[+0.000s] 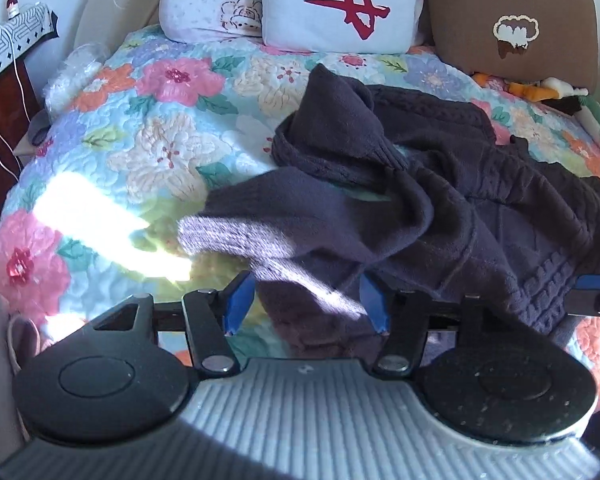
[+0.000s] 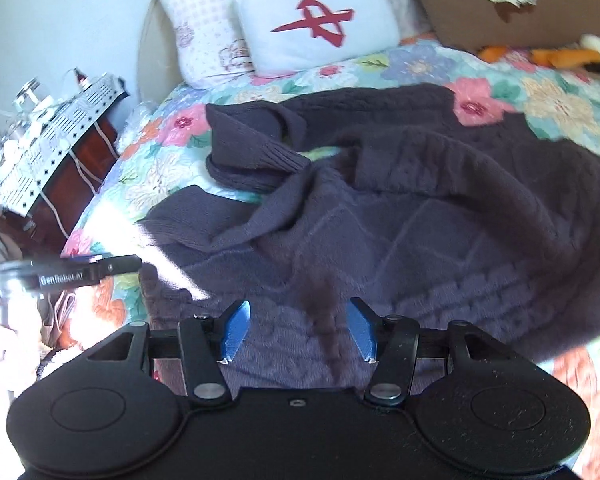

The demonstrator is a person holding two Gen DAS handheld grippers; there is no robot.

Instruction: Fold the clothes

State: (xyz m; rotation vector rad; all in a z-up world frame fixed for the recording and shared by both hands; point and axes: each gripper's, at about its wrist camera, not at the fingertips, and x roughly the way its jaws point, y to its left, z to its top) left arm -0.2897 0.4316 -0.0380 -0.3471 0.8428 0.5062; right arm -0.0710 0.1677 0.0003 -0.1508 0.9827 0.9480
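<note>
While the sweater lies rumpled, sleeves crossed, toward the bed's near right edge, I hold my left tool and right tool gaping empty over its hem, placed to seize and flatten it.

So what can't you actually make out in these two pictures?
- Near hem of the dark sweater: hidden below each gripper's body in both views.
- Brown cushion: cut off by the top and right edges in the right wrist view.
- Small bottle on the side table: too small to read, left wrist view.
- Right gripper: only a tip shows at the left wrist view's right edge.
- Orange toy: partly behind the cushion.
</note>
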